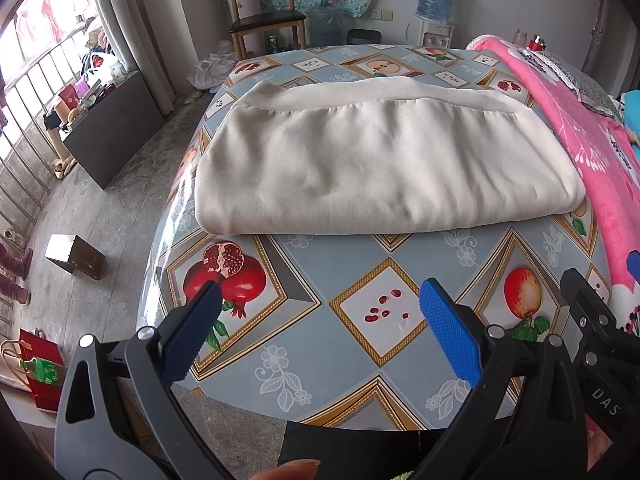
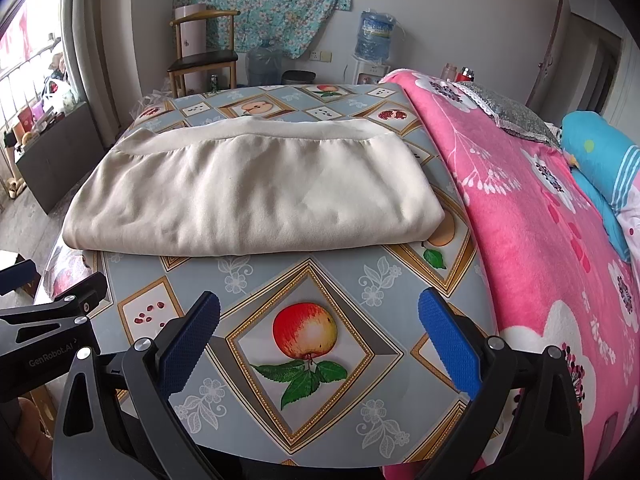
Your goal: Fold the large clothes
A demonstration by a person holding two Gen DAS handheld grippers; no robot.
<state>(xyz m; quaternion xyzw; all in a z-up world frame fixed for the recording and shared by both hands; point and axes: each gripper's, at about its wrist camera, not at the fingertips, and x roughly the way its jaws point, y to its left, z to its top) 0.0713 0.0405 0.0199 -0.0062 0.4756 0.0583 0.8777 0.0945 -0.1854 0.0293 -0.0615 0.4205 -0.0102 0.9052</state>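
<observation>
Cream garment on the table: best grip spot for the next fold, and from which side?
Probably the cream garment's near corners, one per gripper, coming in low from the near table edge. The rounded, layered folded edge faces both open grippers, left gripper, right gripper; the far band lies flat.

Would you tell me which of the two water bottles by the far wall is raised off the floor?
The wrapped water bottle on the dispenser; the other bottle stands lower, beside the chair.
</observation>
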